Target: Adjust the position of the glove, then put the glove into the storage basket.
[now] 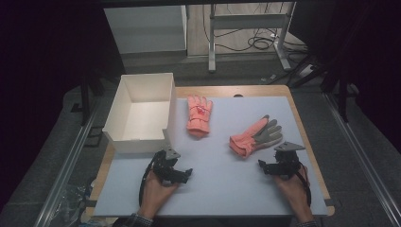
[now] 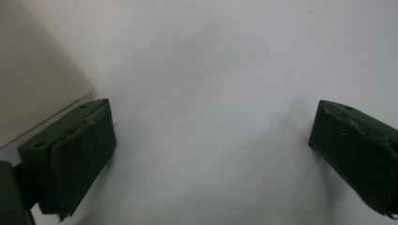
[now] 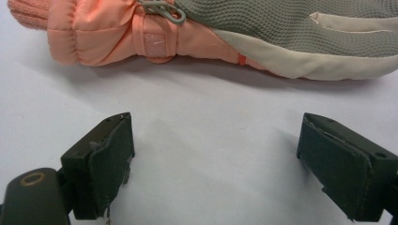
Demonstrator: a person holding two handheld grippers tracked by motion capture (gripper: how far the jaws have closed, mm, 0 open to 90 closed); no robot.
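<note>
Both gloves lie on the table: one (image 1: 199, 116) at 12 o'clock, one (image 1: 255, 137) at 2. White box (image 1: 124, 105) at 10 o'clock holds nothing; likely nothing done yet. Left tool (image 1: 182, 174) and right tool (image 1: 265, 165) hold nothing, jaws apart.

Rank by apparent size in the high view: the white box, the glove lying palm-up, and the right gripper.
1. White box, clearly the largest.
2. Palm-up glove with the grey palm.
3. Right gripper, which looks a little smaller than the glove; it sits nearer the camera, so this last ranking is less certain.
</note>
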